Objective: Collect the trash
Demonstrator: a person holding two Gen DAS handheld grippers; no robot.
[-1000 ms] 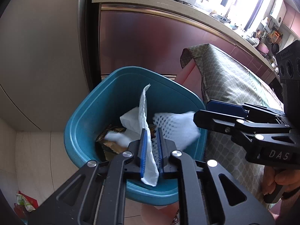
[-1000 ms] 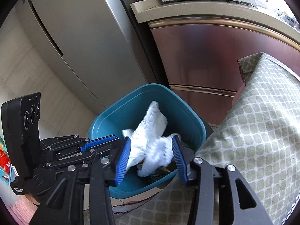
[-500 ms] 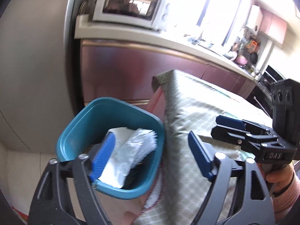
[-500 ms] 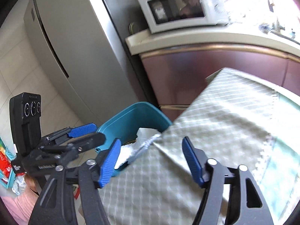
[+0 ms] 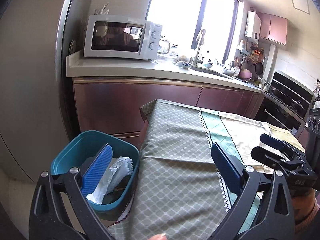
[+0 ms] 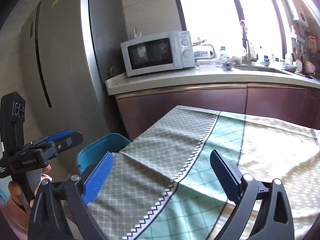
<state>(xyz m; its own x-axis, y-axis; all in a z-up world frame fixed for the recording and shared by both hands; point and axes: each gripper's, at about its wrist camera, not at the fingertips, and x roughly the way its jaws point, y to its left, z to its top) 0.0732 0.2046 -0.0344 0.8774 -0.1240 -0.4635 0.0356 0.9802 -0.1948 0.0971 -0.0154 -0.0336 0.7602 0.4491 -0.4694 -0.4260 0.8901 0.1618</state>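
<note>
Left wrist view: the left gripper (image 5: 160, 168) has its jaws opening wide and empty above the cloth-covered counter (image 5: 180, 140). White paper trash (image 5: 115, 172) lies in the teal bin (image 5: 64, 160) beside that counter. The right gripper (image 6: 160, 170), jaws likewise opening and empty, hovers over the cloth.

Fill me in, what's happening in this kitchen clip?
A person holds a two-finger tool in each hand, collecting trash. The left tool and the right tool both have their jaws opening, with nothing between them. White crumpled paper lies in the teal bin on the floor beside the table, which is covered with a patterned cloth. Both tools are now over the table rather than the bin, and no other trash shows on the visible part of the cloth.
</note>
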